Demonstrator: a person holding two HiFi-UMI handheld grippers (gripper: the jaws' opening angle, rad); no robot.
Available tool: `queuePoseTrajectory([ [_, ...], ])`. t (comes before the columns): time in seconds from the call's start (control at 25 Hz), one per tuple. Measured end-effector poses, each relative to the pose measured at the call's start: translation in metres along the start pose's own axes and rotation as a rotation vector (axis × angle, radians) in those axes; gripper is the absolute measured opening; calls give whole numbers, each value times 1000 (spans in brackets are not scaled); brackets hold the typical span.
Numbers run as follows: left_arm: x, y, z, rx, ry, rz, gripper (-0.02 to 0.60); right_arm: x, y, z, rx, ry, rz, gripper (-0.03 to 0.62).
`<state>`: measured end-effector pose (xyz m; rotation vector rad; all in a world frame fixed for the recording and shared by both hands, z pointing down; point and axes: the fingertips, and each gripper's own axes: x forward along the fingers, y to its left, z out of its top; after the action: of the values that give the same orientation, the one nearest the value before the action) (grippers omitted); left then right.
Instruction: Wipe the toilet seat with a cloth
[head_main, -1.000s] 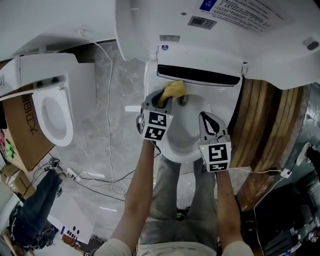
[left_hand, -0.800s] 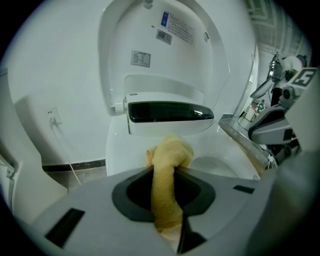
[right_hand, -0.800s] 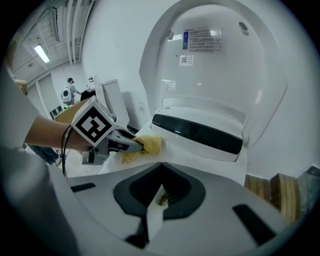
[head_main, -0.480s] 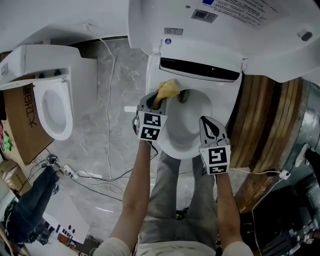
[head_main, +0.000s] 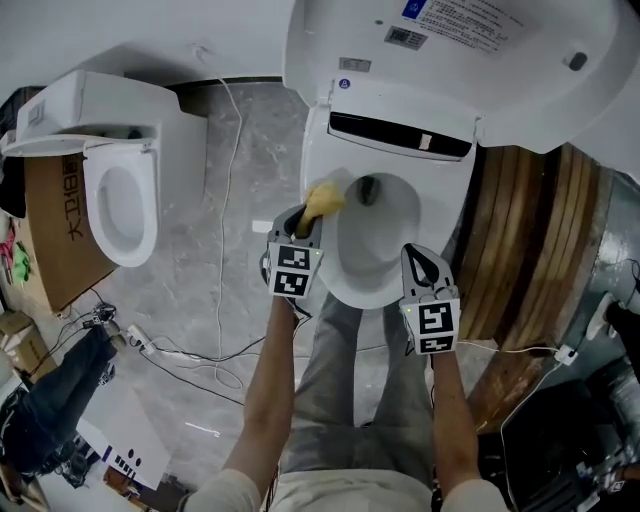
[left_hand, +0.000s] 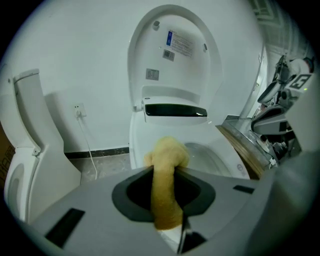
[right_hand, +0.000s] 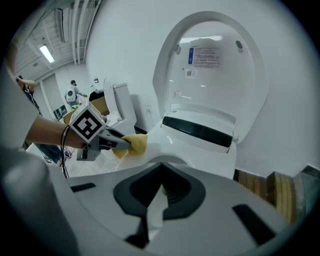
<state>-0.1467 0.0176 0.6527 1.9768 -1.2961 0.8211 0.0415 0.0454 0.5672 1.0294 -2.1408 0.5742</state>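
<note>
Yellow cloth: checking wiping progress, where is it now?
Head view: yellow cloth sits clamped in the left gripper, on the left rim of the toilet seat, beside the bowl.

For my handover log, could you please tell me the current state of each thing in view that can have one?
toilet lid: raised upright.
toilet seat: down, with the cloth on its left side.
yellow cloth: bunched, clamped in the left tool, touching the seat.
left tool: shut on the yellow cloth.
right tool: shut, holding nothing.
second toilet: lid raised, seat down.
</note>
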Motion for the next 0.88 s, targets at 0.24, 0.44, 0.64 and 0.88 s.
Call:
queuePoseTrajectory([
  [0.24,-78,-49,28,-8,-49,-51,95,-53,9,23,28,-23,-6,8],
  [0.44,-144,-92,96,0,-173,-116,95,-108,5,66,6,-83,-42,8],
  [0.64,-205,-120,163,50,-268,-171,95,-168,3,120,-10,-165,-84,8],
  [0.88,-276,-152,234,116,-369,-218,91,-240,-8,186,-70,-282,-120,7],
])
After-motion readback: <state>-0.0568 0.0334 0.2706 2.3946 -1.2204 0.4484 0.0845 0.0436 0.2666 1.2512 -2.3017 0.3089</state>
